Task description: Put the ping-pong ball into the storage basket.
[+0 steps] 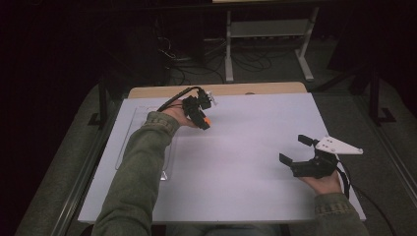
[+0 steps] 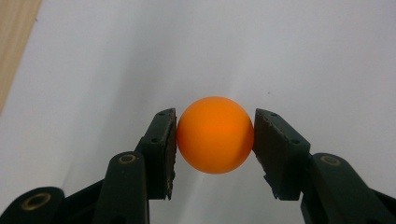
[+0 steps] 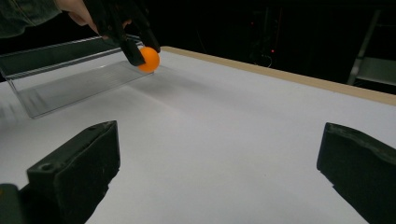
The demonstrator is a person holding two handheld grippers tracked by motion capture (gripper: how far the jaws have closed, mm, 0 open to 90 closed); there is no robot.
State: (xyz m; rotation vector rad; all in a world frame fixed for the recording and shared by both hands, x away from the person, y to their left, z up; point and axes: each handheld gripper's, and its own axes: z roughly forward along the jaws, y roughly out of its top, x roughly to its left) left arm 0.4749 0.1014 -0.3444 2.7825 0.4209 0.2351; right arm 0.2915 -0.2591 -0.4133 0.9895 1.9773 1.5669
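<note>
Left gripper (image 2: pixel 215 135) pinching orange ball (image 2: pixel 215 135) across middle; keeping squeeze steady, carrying over clear tray (image 3: pixel 70 79). Right gripper (image 1: pixel 296 150) idling, jaws spread.

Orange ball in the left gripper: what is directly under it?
Under the orange ball, clamped in the left gripper, lies bare white table surface. The clear tray sits beside it, not beneath. The ball covers the spot straight below.

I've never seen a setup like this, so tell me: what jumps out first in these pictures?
The bright orange ball grabs the eye, pinched between the black fingers of the left gripper near the far left of the white table. A clear tray lies just beside it. At the near right, the right gripper hangs wide open with nothing in it.
</note>
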